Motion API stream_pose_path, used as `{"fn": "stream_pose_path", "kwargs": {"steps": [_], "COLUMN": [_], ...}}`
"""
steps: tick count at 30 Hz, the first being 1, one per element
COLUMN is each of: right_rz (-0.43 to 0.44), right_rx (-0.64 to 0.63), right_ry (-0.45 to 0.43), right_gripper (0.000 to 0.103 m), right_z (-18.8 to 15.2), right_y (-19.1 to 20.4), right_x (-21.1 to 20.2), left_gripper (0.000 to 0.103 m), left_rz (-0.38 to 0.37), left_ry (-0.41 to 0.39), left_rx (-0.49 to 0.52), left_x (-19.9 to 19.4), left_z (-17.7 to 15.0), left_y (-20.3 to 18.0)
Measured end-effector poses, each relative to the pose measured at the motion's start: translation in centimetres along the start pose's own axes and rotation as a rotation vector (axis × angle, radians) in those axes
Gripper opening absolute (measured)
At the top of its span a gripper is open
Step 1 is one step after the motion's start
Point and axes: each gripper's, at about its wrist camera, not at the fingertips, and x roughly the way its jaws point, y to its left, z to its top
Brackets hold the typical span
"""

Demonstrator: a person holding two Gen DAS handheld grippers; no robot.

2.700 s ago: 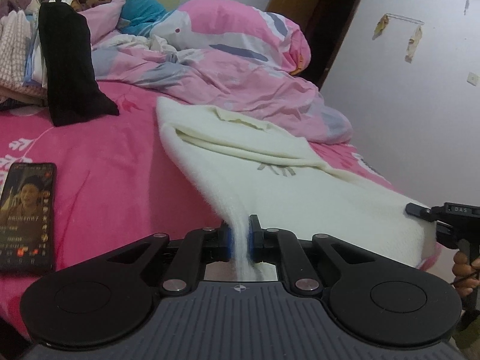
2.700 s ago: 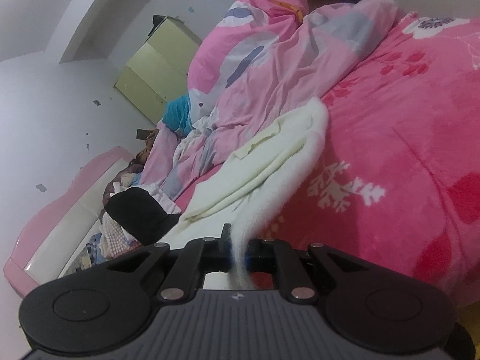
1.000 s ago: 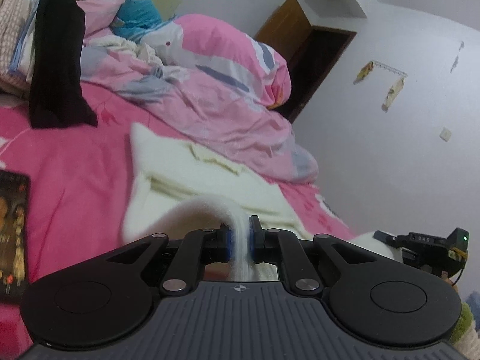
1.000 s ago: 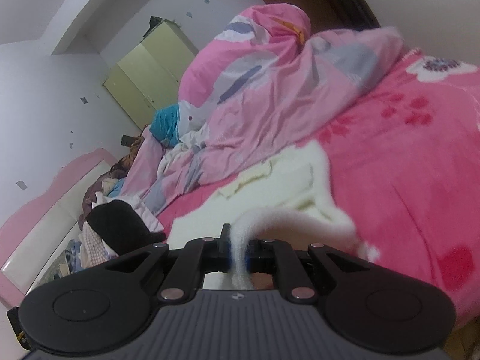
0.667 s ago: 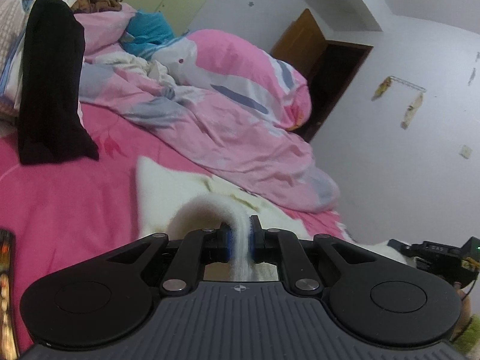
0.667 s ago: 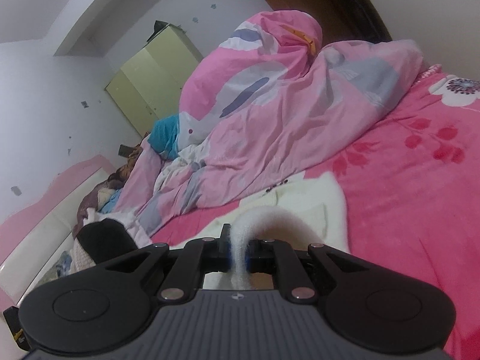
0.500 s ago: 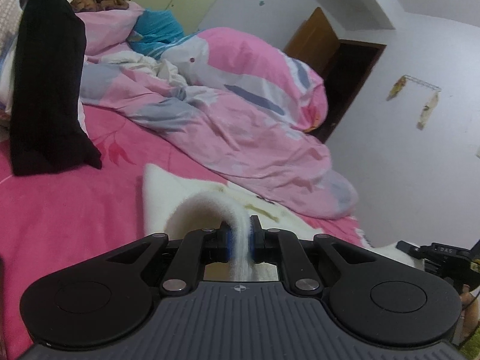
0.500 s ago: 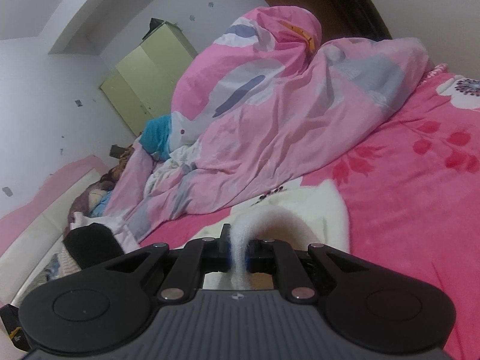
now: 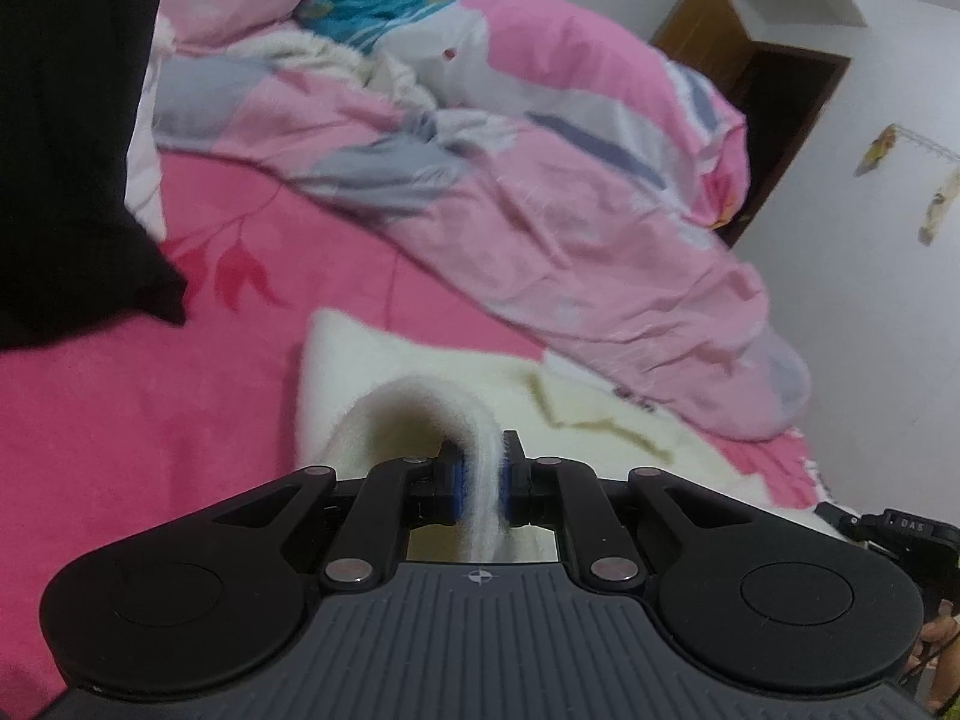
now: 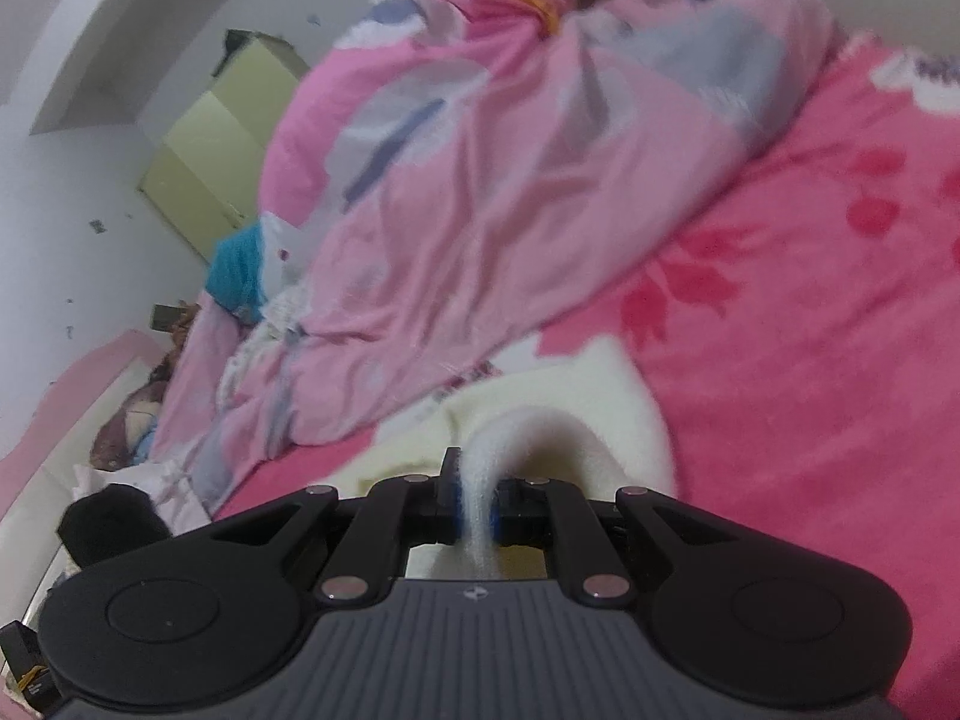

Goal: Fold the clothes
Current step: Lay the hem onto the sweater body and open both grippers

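Pinching from the left side first, my left gripper (image 9: 480, 480) has its jaws drawn narrow on an edge of the cream fleece garment (image 9: 414, 366), and the cloth arches up out of the blue pads and curls over toward the rest of the garment, which lies flat on the pink bedspread (image 9: 150, 420). A black garment (image 9: 66, 138) hangs at the far left, and a rumpled pink quilt (image 9: 540, 192) is heaped just beyond the fleece. Further right, my right gripper (image 10: 477, 504) is likewise clamped narrow on another edge of the same cream garment (image 10: 606, 396), the fabric looping up and over from between the pads, with the pink quilt (image 10: 480, 210) behind it and the bedspread (image 10: 810, 390) stretching off to the right.
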Motion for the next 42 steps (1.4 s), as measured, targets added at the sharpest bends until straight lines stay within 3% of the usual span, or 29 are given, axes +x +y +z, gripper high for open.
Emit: {"fn": "stream_pose_path", "kwargs": {"steps": [7, 9, 10, 12, 14, 18, 20, 23, 32, 38, 42], "right_rz": [0.055, 0.088, 0.107, 0.146, 0.17, 0.179, 0.155, 0.205, 0.29, 0.265, 0.271], "right_rx": [0.179, 0.238, 0.267, 0.348, 0.429, 0.588, 0.627, 0.66, 0.684, 0.573, 0.529], "right_ry": [0.057, 0.061, 0.058, 0.047, 0.032, -0.008, -0.023, -0.024, -0.038, 0.023, 0.114], "right_gripper": [0.012, 0.025, 0.04, 0.049, 0.064, 0.074, 0.076, 0.076, 0.077, 0.077, 0.077], "right_z": [-0.3, -0.1, 0.0, 0.2, 0.3, -0.2, -0.5, -2.0, -7.3, -9.2, -10.6], "right_y": [-3.6, -4.2, -4.5, -5.4, -6.6, -8.9, -9.5, -9.6, -8.1, -5.6, -3.6], "right_x": [1.8, 1.4, 1.1, 0.3, -0.5, -2.7, -4.0, -6.4, -13.0, -15.5, -14.5], "left_gripper": [0.023, 0.032, 0.039, 0.045, 0.062, 0.069, 0.069, 0.07, 0.07, 0.07, 0.07], "left_rz": [-0.016, -0.037, -0.05, -0.05, -0.047, -0.011, -0.01, -0.021, -0.099, -0.128, -0.132], "left_ry": [0.037, 0.044, 0.045, 0.016, -0.021, -0.072, -0.076, -0.064, 0.069, 0.13, 0.148], "left_rx": [-0.074, -0.115, -0.14, -0.177, -0.205, -0.23, -0.235, -0.223, -0.202, -0.207, -0.225], "left_x": [0.6, 0.5, 0.2, -0.7, -1.8, -4.0, -5.2, -7.0, -11.8, -12.6, -12.9], "left_z": [0.1, 0.4, 0.6, 0.7, 0.9, 1.4, 1.3, 0.6, -4.8, -8.0, -9.3], "left_y": [1.1, 1.4, 1.5, 1.7, 1.9, 2.2, 2.2, 2.0, 1.2, 0.7, 0.9]}}
